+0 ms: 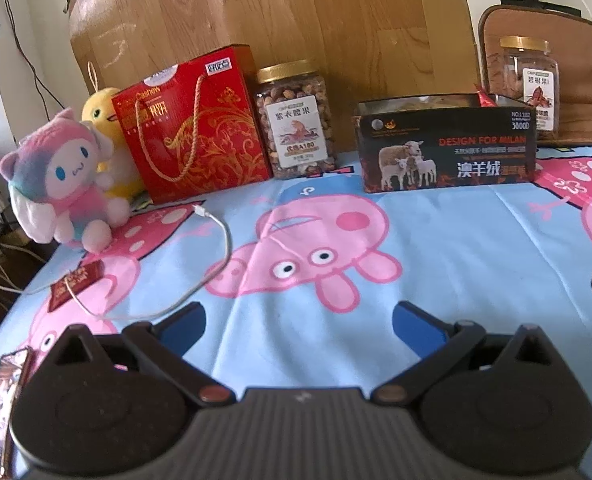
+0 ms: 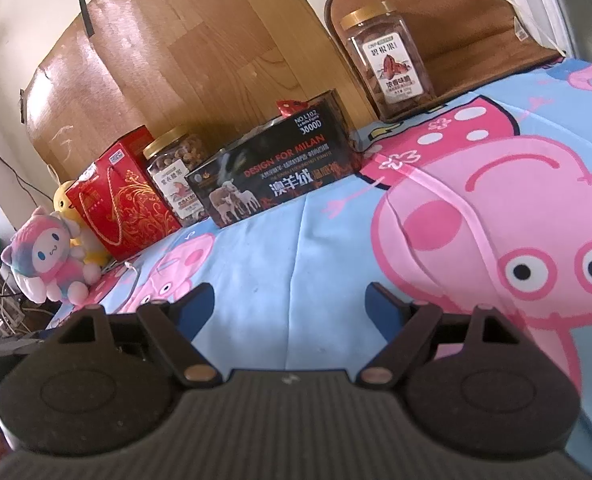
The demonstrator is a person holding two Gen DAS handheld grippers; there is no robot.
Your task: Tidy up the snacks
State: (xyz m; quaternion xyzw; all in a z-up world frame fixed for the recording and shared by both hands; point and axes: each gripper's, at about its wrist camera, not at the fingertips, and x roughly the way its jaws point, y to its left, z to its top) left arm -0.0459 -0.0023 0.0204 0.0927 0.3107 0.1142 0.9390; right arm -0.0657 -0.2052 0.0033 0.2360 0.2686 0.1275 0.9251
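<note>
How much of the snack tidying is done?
Some snacks already sit inside the open black box. Nothing is in hand: the left gripper and right gripper are both open and empty. Left on the cloth: a red snack packet and two nut jars.
</note>
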